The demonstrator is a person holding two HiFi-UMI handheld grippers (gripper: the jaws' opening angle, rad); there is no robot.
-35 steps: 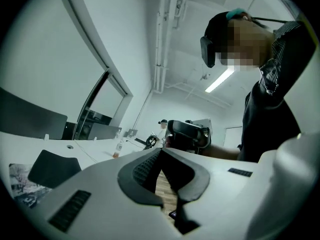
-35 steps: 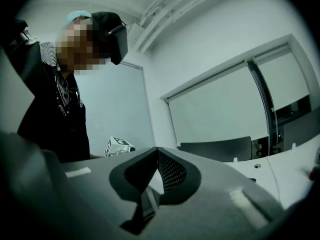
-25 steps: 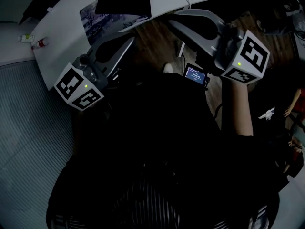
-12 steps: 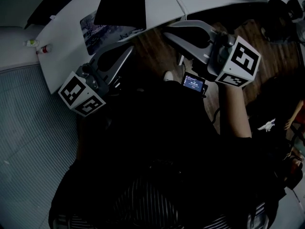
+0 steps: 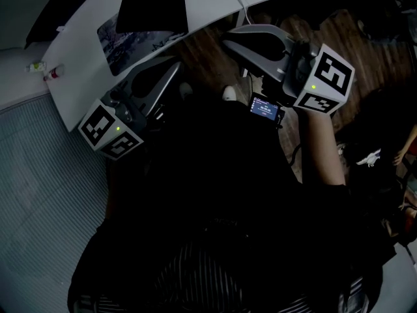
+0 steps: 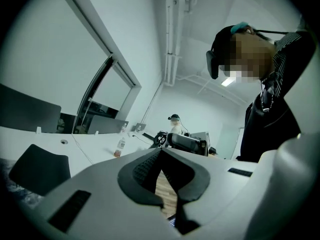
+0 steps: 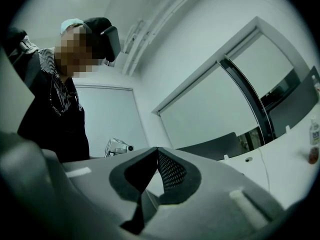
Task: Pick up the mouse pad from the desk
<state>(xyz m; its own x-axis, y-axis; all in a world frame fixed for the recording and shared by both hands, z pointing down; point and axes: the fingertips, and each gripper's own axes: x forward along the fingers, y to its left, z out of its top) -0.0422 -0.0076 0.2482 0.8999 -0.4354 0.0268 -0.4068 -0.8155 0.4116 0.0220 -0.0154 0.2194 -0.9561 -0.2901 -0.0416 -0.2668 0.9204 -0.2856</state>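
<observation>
I hold both tools low in front of me, short of the white desk (image 5: 81,70), and neither touches anything on it. My left gripper (image 5: 174,65) points toward 1 o'clock in the head view. In the left gripper view its jaws meet at the tips, and between them I see only bare wooden floor (image 5: 208,51), so it carries nothing. My right gripper (image 5: 228,41) comes in from 3 o'clock and points toward 9 o'clock. In the right gripper view its jaws are also pressed together tip to tip, with nothing between the pads.

The black mouse pad (image 5: 153,5) lies flat on the desk at 11 o'clock in the head view. That puts it at about 11 o'clock from my left jaw tips and 10 o'clock from my right ones, clear of both. Its near edge overlaps a printed mat (image 5: 127,41), which lies just at 7 o'clock of it. In the left gripper view the mouse pad sits at 8 o'clock.

A small red-capped bottle (image 5: 55,74) stands at 9 o'clock in the head view, well apart from the pad. A small lit screen (image 5: 264,107) shows just below my right gripper, at 6 o'clock from its body.
</observation>
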